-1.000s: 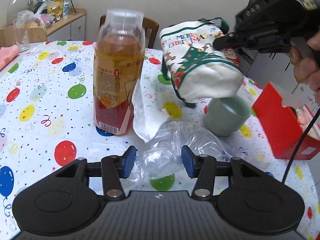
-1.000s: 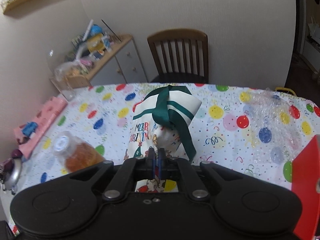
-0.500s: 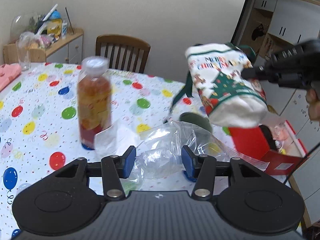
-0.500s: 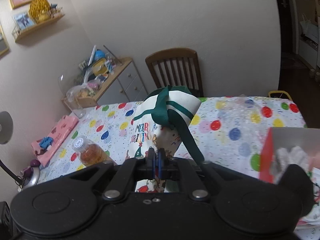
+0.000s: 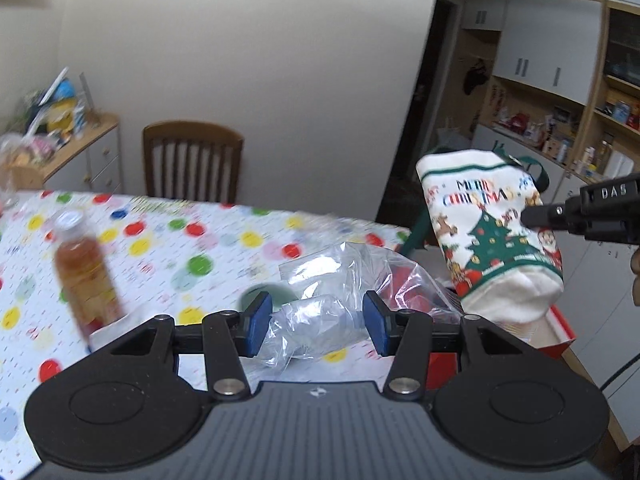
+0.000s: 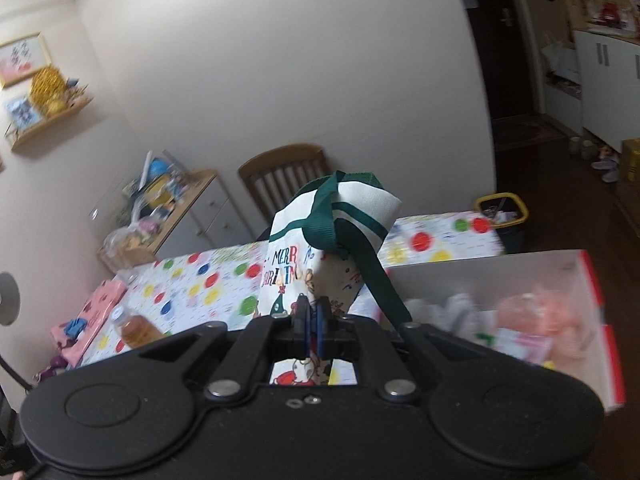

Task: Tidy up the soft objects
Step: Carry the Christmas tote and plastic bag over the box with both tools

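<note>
My right gripper (image 6: 311, 314) is shut on a white fabric Christmas bag (image 6: 320, 256) with a green strap and holds it in the air. In the left wrist view the bag (image 5: 488, 236) hangs at the right, above a red box (image 5: 560, 334). My left gripper (image 5: 316, 322) has its jaws apart with a crumpled clear plastic bag (image 5: 320, 320) between the blue pads (image 5: 256, 320); I cannot tell if the pads grip it. It hangs above the table.
The red box (image 6: 596, 320) with white inside holds several soft items, one pink (image 6: 540, 320). A tea bottle (image 5: 86, 276) and a green cup (image 5: 260, 296) stand on the balloon-print tablecloth (image 5: 180, 248). A wooden chair (image 5: 192, 164) is behind the table.
Both grippers have risen and swung right. The Christmas bag moved from above the cup to over the red box. The plastic bag came up off the table with my left gripper.
</note>
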The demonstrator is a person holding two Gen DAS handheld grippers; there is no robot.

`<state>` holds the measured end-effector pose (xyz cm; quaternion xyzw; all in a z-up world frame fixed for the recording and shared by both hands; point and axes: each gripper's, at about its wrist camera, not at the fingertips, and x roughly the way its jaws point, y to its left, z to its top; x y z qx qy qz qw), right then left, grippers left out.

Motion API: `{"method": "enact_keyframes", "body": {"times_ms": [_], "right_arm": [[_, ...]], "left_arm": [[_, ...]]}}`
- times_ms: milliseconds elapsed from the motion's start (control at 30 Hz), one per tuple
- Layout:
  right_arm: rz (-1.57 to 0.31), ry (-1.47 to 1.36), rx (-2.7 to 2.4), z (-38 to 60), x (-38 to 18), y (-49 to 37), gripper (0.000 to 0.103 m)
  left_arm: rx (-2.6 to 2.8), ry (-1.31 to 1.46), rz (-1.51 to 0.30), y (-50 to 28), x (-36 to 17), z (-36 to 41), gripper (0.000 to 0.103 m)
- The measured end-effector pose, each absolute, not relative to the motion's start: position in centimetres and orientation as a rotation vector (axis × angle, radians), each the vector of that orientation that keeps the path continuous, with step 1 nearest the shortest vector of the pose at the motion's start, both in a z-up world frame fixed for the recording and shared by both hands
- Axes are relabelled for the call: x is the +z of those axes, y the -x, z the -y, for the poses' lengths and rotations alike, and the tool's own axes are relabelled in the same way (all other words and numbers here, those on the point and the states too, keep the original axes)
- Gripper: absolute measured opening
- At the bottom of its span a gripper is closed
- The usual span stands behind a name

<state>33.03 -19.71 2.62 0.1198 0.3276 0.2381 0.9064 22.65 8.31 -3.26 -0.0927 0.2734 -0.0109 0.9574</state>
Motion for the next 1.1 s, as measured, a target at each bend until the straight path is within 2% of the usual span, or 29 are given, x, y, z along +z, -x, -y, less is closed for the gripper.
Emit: {"method": "enact_keyframes", "body": {"times_ms": [233, 500, 1100], "right_arm": [[-0.653, -0.266, 0.42, 26.8, 2.5, -32.3, 0.002], [-0.653, -0.27, 0.33, 32.6, 1.4, -32.0, 0.002], [-0.775, -0.215, 0.329, 33.1, -4.9, -38.6, 0.002]], "left_arm": [[-0.087, 0.14, -0.519, -24.4, -1.5, -2.8, 0.049], [-0.178, 0.06, -0.528, -26.6, -2.1, 3.8, 0.049], [-0.197, -0.155, -0.655, -34.4, -7.8, 11.8, 0.049]]}}
